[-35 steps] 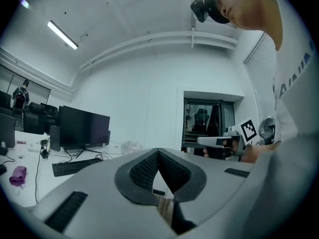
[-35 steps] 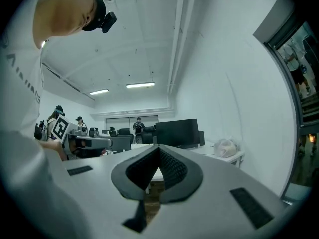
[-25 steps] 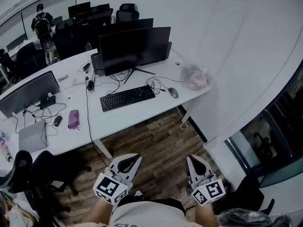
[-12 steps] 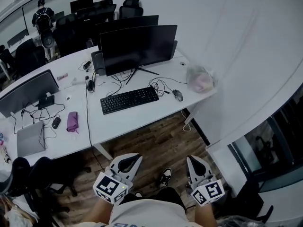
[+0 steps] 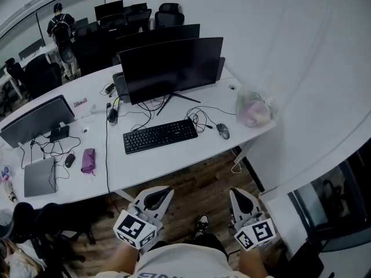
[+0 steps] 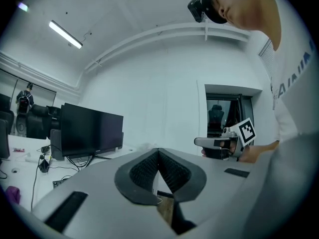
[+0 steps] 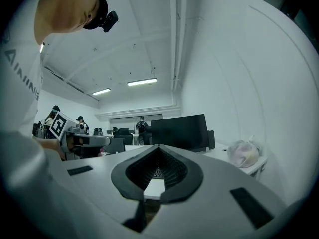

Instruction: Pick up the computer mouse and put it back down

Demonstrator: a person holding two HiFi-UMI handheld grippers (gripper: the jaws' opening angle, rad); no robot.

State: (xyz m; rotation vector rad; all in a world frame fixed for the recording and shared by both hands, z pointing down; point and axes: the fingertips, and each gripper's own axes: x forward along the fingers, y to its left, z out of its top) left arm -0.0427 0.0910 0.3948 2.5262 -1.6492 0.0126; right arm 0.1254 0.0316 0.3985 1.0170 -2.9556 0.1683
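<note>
In the head view I hold both tools low and close to my body, over the wooden floor (image 5: 200,181) in front of the white desk (image 5: 168,158). My left gripper (image 5: 157,191) and my right gripper (image 5: 240,194) both point toward the desk edge without reaching it. The computer mouse (image 5: 223,131) lies on the desk near its right end, just right of the black keyboard (image 5: 160,135) and left of a crumpled plastic bag (image 5: 253,110). Its cable loops back toward the big dark monitor (image 5: 171,68). The mouse is well apart from both tools, ahead of my right gripper and a little to its left. It lies farther off and to the right of my left gripper. A second, smaller mouse (image 5: 69,160) lies far to the left beside a purple pouch (image 5: 88,160) and a laptop (image 5: 39,176).

In the left gripper view my jaws stand pressed together, their ribbed pads meeting at the tip, with nothing between them. The monitor stands off to the left beyond them, and my right gripper shows at the right with its marker cube (image 6: 246,130). I cannot make out the computer mouse here.

In the right gripper view my jaws are likewise closed and empty. Through the gap under the tips I see a strip of desk and the keyboard. The plastic bag lies off to the right on the desk corner. The mouse itself is too small or hidden to pick out.
</note>
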